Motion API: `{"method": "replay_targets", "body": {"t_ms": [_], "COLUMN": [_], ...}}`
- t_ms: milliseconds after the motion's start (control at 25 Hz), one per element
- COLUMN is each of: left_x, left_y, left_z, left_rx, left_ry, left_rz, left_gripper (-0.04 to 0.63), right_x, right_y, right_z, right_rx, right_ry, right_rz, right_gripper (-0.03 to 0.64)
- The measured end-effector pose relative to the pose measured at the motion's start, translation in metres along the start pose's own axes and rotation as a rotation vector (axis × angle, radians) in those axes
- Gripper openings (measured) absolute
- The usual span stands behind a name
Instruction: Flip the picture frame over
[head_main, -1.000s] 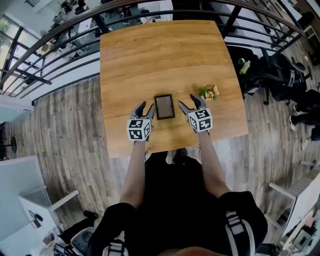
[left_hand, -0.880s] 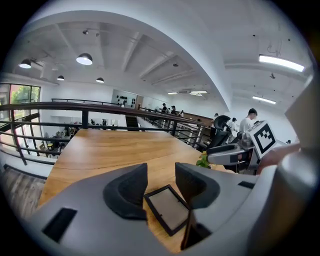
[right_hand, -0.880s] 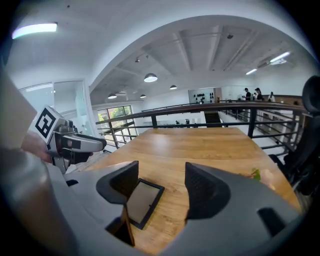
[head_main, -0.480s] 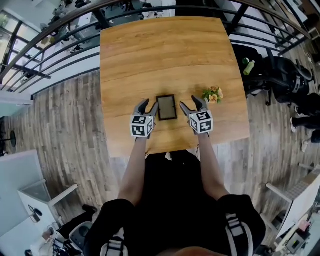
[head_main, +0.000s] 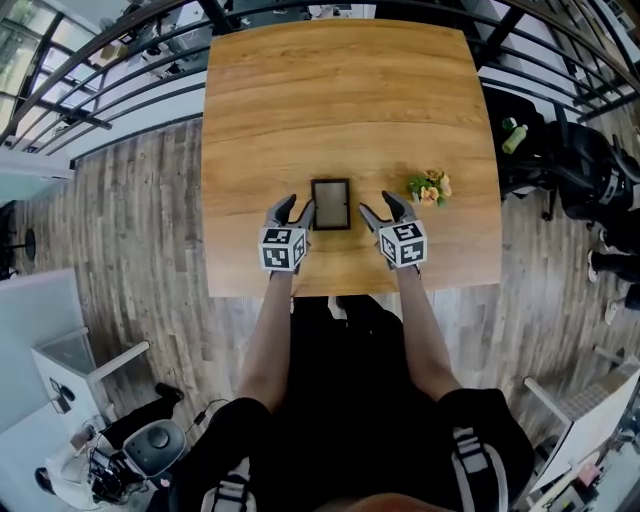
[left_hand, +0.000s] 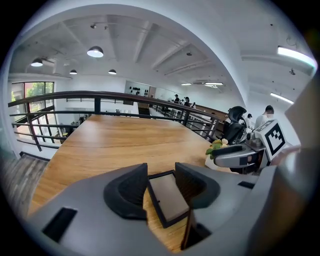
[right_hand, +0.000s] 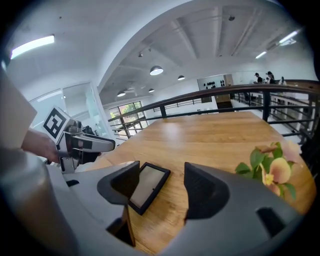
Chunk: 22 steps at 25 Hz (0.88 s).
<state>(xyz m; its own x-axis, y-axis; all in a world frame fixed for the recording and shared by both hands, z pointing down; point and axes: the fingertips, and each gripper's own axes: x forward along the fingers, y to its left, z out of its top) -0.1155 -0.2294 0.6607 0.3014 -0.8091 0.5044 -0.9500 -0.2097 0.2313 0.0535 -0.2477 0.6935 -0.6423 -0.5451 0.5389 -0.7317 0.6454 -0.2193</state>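
Left gripper (head_main: 296, 210) and right gripper (head_main: 380, 208) both gape wide, gripping nothing. The frame (head_main: 331, 203) lies flat between them, at the left's 1 o'clock and the right's 11, with its long axis toward 12. The left is nearer. The frame is thin and rigid, black-rimmed, with a matte grey panel, on a smooth wooden table (head_main: 340, 100).

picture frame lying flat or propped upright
Lying flat: the picture frame rests with its whole dark border on the table, no edge raised.

head view looks steeply down on the bench (head_main: 340, 100) from high above; both gripper views sit low, facing across it, sharing the picture frame (right_hand: 148, 186).
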Motion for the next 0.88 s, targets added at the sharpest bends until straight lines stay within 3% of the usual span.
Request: {"method": "replay_targets", "body": {"t_ms": [560, 880], "left_x": [0.038, 0.066], "left_y": [0.003, 0.004], "left_z": [-0.066, -0.092], "left_rx": [-0.087, -0.101], "left_ry": [0.112, 0.155], "left_rz": [-0.041, -0.041], "left_gripper": [0.186, 0.186], "right_x": [0.014, 0.025], "right_y": [-0.009, -0.012], "right_z": [-0.047, -0.077], "right_rx": [0.023, 0.054], "right_ry": [0.102, 0.160], "right_rz": [-0.011, -0.010], "right_gripper": [0.287, 0.285]}}
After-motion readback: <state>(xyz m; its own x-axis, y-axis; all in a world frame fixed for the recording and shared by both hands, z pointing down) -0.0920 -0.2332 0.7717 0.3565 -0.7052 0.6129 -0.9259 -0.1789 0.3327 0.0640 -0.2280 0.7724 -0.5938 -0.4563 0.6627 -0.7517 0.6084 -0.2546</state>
